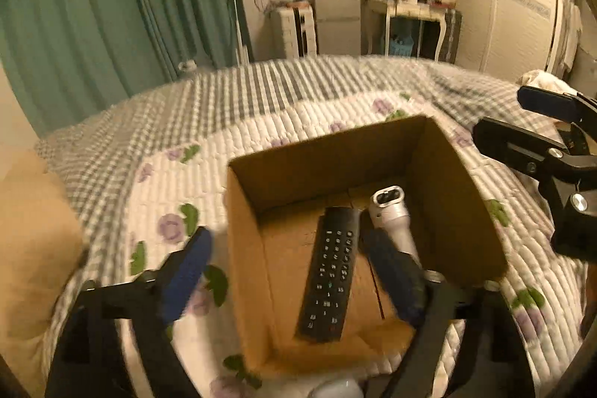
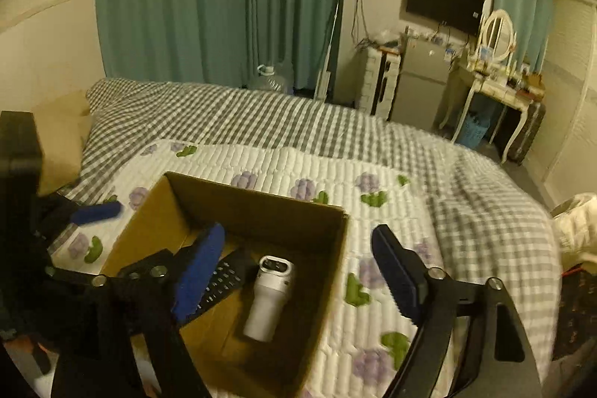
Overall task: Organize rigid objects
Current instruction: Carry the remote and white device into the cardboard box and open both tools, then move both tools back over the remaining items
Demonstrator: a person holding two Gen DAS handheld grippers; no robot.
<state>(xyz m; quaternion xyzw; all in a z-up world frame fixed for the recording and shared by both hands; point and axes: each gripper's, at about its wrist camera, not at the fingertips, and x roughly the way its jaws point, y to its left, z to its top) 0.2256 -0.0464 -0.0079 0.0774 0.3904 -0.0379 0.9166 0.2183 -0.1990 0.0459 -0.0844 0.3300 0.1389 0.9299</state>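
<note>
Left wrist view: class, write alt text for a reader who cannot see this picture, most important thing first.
An open cardboard box sits on a flowered quilt on a bed, holding a black remote control and a white cylindrical device side by side. The left gripper hangs open above the box, holding nothing.

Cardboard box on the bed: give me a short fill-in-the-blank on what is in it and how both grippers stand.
1. Inside the cardboard box lie a white cylindrical device and a black ____.
2. The box sits on a quilt printed with purple ____.
3. The left gripper and the right gripper both have their jaws ____, holding nothing.
4. The pads on the gripper fingers are coloured ____.

Missing words: remote control; flowers; open; blue
</note>
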